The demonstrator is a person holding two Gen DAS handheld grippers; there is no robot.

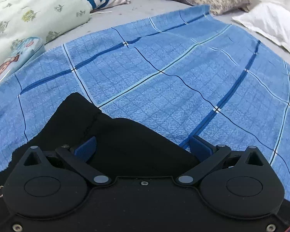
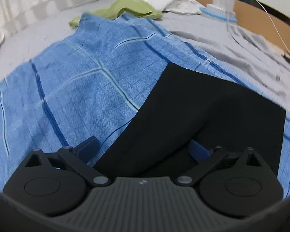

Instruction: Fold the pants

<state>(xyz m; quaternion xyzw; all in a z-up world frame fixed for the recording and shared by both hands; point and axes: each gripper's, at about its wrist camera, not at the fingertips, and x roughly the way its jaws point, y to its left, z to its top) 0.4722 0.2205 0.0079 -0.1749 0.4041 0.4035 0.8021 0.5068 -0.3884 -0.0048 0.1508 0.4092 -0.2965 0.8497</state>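
Folding looks partly done, judging by the layout: the black, smooth-knit pants [image 2: 212, 112] lie flat on the blue checked terry blanket [image 1: 164, 73] spread over the grey-sheeted bed [image 2: 232, 44], and the right view seems to show one layer doubled over another, with straight, crisp edges. Further folds and final squaring likely remain.

Left claw [image 1: 143, 147]: jaws wide apart, poised over a corner of the pants with a stitched seam; nothing clamped. Right claw [image 2: 145, 147]: jaws likewise apart, straddling the fabric edge; contact cannot be confirmed.

Materials: pants matte, dense, almost wrinkle-free; blanket nubbly, with dark and pale stripes and slight ridges. Floral pillows [image 1: 29, 13], soft and puffy, sit beyond.
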